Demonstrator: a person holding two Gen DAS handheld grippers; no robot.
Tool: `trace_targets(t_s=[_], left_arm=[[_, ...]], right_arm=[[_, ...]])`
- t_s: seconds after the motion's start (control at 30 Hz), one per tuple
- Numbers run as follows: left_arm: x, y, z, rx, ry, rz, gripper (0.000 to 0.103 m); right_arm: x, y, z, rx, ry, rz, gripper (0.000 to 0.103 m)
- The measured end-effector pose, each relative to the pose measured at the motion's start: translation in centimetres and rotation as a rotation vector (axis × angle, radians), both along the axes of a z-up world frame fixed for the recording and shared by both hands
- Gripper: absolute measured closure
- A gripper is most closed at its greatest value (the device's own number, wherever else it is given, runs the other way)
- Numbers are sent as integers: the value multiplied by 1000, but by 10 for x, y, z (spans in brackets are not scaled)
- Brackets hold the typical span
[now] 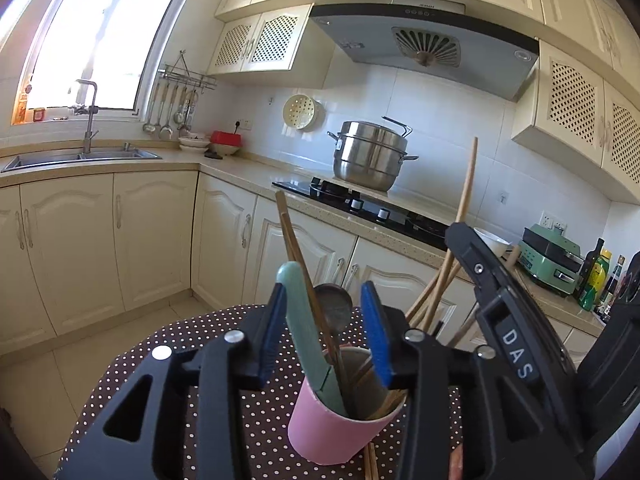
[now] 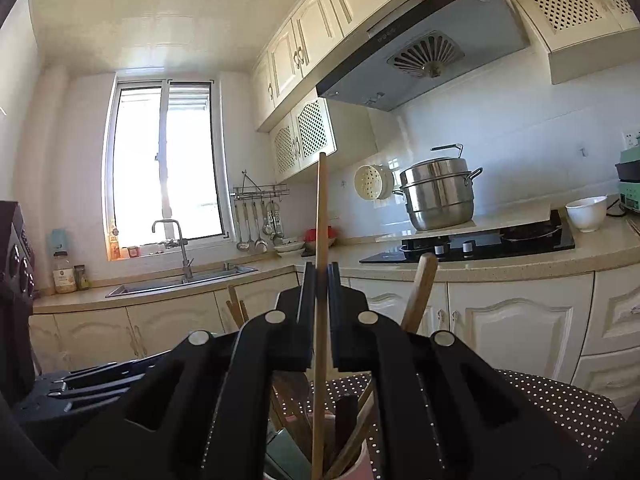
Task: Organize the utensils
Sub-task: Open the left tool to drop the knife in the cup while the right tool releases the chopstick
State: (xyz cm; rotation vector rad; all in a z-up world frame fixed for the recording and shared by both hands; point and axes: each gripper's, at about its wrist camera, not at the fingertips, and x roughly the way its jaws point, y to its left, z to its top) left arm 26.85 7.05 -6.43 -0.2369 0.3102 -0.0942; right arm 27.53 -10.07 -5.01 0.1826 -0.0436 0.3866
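pinching one chopstick (image 2: 320, 240) upright, the right gripper (image 2: 321, 276) seems to lower it into the pink cup (image 1: 320, 432). left gripper (image 1: 324, 320) stands spread wide around the cup, gripping nothing, probably to steady it.

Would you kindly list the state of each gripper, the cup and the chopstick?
left gripper: open, fingers astride the cup's mouth.
right gripper: shut on the wooden chopstick.
wooden chopstick: upright, lower end inside the cup.
pink cup: standing on the dotted tablecloth, holding utensils.

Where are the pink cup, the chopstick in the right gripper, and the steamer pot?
pink cup (image 1: 320, 436): left wrist view, outer wall.
chopstick (image 2: 321, 216): right wrist view, shaft above the closed fingers.
steamer pot (image 1: 368, 160): left wrist view, steel side.
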Motion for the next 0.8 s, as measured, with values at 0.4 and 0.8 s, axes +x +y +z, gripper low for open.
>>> trace_targets(t_s=[0.4, 0.8], left_arm=[[-12, -2, -11, 60, 28, 42, 48], [-21, -1, -20, 108, 89, 75, 38]], right_arm=[[-12, -1, -10, -49, 41, 1, 96], [-20, 5, -23, -102, 120, 11, 95]])
